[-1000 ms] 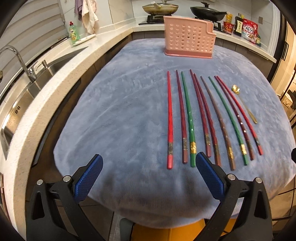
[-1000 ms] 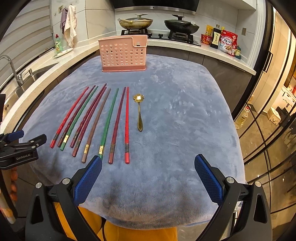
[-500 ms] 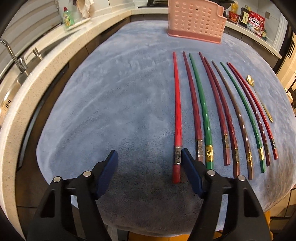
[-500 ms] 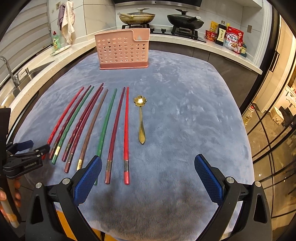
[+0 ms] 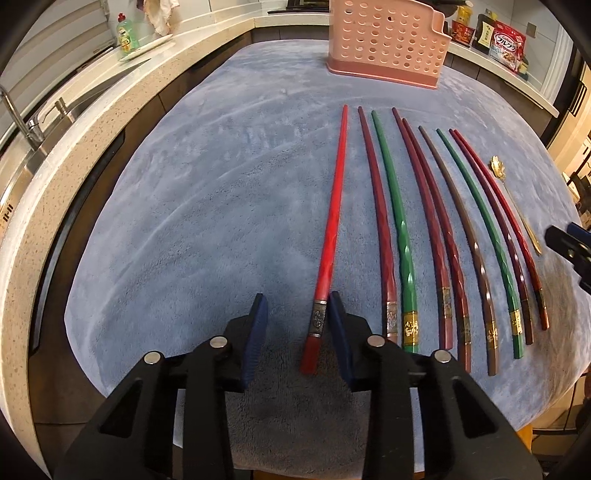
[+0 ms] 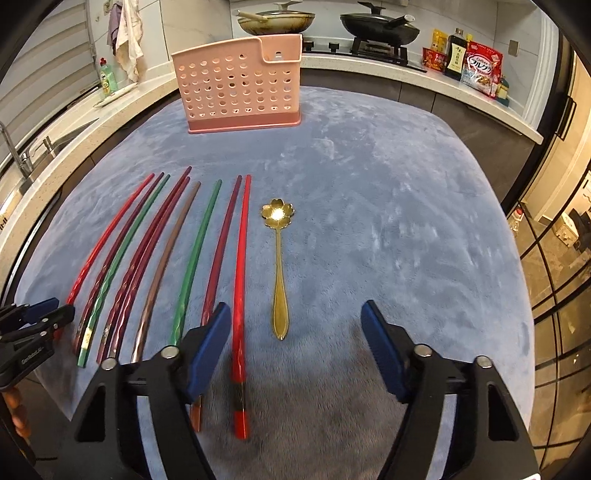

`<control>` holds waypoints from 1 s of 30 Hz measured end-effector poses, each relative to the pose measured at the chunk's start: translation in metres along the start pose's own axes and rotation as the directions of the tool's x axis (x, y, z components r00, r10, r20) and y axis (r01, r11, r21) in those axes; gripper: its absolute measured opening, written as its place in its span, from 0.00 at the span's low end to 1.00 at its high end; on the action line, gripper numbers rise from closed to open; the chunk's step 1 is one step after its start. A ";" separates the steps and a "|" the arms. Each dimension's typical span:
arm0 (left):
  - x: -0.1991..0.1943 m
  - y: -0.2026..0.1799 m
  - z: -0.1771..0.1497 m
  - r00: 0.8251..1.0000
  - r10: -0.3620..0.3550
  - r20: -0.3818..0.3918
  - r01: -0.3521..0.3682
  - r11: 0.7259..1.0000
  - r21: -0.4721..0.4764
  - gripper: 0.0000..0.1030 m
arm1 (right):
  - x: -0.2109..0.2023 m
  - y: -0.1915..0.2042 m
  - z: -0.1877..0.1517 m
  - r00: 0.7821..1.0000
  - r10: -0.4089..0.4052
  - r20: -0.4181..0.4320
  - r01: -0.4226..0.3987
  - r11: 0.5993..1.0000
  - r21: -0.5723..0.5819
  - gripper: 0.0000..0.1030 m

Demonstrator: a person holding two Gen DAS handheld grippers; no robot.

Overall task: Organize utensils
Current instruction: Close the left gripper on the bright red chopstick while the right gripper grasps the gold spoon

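Several red, maroon, green and brown chopsticks [image 5: 406, 236] lie side by side on a blue-grey cloth [image 5: 221, 184]. My left gripper [image 5: 295, 325] straddles the thick end of the leftmost bright red chopstick [image 5: 330, 236]; its jaws are partly closed but open, the right pad [image 5: 338, 325] beside the stick. A gold flower spoon [image 6: 279, 258] lies right of the chopsticks. My right gripper [image 6: 295, 339] is open low over the cloth, with the rightmost red chopstick [image 6: 240, 280] and the spoon handle between its fingers. A pink perforated utensil holder [image 6: 240, 96] stands at the back.
A sink and tap [image 5: 22, 125] sit in the stone counter to the left, with a green soap bottle [image 5: 127, 33]. Pans [image 6: 384, 26] stand on the stove behind the holder. Food packets [image 6: 480, 66] stand at the back right. The cloth's front edge is near both grippers.
Both grippers moved forward and lower toward the chopsticks. The left jaws narrowed around the leftmost red chopstick's end. The right gripper came over the rightmost red chopstick and spoon.
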State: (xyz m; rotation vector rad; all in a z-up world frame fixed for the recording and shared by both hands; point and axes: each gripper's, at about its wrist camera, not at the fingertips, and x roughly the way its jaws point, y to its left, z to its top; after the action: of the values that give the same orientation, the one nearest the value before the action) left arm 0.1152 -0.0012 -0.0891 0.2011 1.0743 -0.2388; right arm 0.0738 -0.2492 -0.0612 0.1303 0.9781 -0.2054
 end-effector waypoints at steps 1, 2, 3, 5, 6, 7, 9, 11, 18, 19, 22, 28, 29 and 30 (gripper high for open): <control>0.000 -0.001 0.000 1.000 0.003 -0.002 -0.003 1.000 0.003 0.31 | 0.004 0.000 0.001 1.000 0.001 -0.004 -0.001 1.000 -0.003 0.54; 0.000 -0.001 0.000 1.000 0.005 -0.004 -0.005 1.000 0.006 0.31 | 0.009 0.000 0.002 1.000 0.003 -0.012 -0.003 1.000 -0.005 0.46; 0.000 -0.001 0.000 1.000 0.005 -0.005 -0.005 1.000 0.006 0.31 | 0.012 0.000 0.002 1.000 0.005 -0.018 -0.005 1.000 -0.005 0.42; 0.000 -0.001 0.001 1.000 0.004 -0.008 -0.004 1.000 0.007 0.31 | 0.021 -0.001 0.002 0.999 0.016 -0.035 -0.016 1.000 0.003 0.32; 0.000 -0.001 0.001 1.000 0.004 -0.009 -0.004 1.000 0.006 0.31 | 0.025 -0.002 0.002 0.999 0.019 -0.045 -0.019 1.000 0.007 0.30; 0.000 -0.001 0.001 1.000 0.005 -0.009 -0.005 1.000 0.005 0.31 | 0.028 -0.003 0.001 0.998 0.023 -0.052 -0.022 1.000 0.012 0.26; 0.001 -0.002 0.001 1.000 0.009 -0.009 -0.009 1.000 0.007 0.31 | 0.030 -0.004 0.000 0.998 0.033 -0.045 -0.032 0.999 0.018 0.26; 0.001 -0.003 0.001 1.000 0.014 -0.007 -0.014 1.000 0.009 0.31 | 0.029 -0.005 -0.001 0.999 0.038 -0.038 -0.037 0.999 0.019 0.25; 0.000 -0.003 -0.001 1.000 0.016 0.000 -0.016 1.000 0.008 0.31 | 0.026 -0.005 -0.008 0.998 0.059 -0.027 -0.059 0.998 0.015 0.11; 0.000 -0.002 -0.001 1.000 0.014 0.001 -0.014 1.000 0.006 0.30 | 0.025 -0.005 -0.009 0.998 0.062 -0.027 -0.061 0.998 0.017 0.11; -0.002 -0.003 -0.001 1.000 0.002 0.001 -0.002 1.000 0.005 0.23 | 0.022 -0.005 -0.011 0.997 0.070 -0.029 -0.069 0.997 0.018 0.10; -0.008 -0.001 0.000 1.000 -0.025 -0.005 0.025 0.999 -0.020 0.12 | 0.005 -0.008 -0.017 0.998 0.070 -0.011 -0.069 0.997 0.028 0.10; -0.010 0.000 0.000 0.999 -0.037 -0.006 0.037 0.999 -0.027 0.12 | 0.001 -0.009 -0.017 0.998 0.066 -0.006 -0.066 0.997 0.029 0.10; -0.013 0.001 0.000 0.999 -0.045 -0.004 0.045 0.999 -0.029 0.11 | -0.002 -0.009 -0.017 0.998 0.064 -0.002 -0.064 0.997 0.030 0.10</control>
State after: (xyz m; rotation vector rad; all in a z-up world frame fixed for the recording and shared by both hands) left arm 0.1092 0.0006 -0.0780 0.1517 1.0872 -0.2628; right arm 0.0569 -0.2547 -0.0693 0.1890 0.9728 -0.1608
